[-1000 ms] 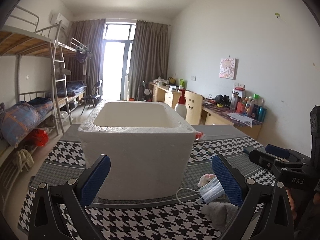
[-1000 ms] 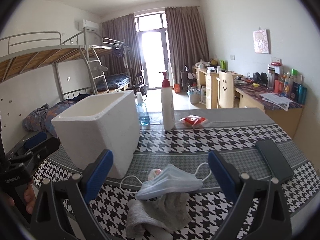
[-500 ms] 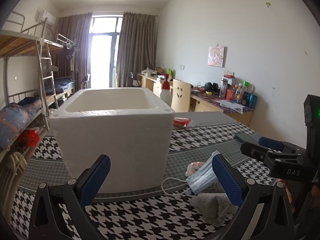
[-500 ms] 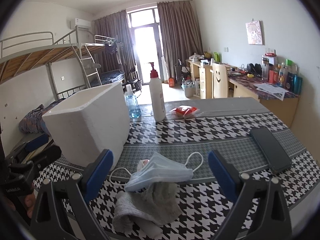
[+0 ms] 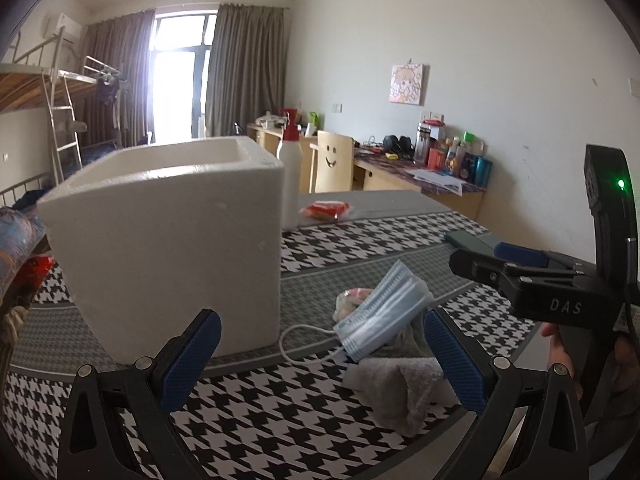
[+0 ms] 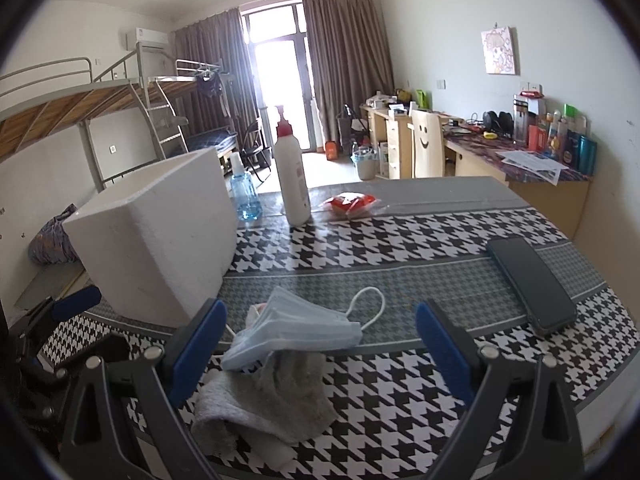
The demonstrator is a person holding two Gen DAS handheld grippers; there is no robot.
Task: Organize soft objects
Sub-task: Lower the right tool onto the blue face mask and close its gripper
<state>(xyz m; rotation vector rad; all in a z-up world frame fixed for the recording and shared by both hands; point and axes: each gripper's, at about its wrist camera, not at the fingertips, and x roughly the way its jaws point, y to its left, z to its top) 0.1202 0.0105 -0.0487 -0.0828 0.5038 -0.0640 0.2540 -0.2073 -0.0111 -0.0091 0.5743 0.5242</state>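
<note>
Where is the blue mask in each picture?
Left wrist view: the mask is lower right of centre, on the grey cloth, right of the foam box.
Right wrist view: the mask is low in the centre, between the open fingers, on the cloth.
Shared landmark: the foam box, to the mask's left in both.

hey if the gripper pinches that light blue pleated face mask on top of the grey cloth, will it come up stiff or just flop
The light blue pleated face mask will probably flop: it already sags over the crumpled grey cloth. It looks thin, so likely very light. Its white ear loop lies loose on the houndstooth tablecloth and would probably dangle or drag.
</note>
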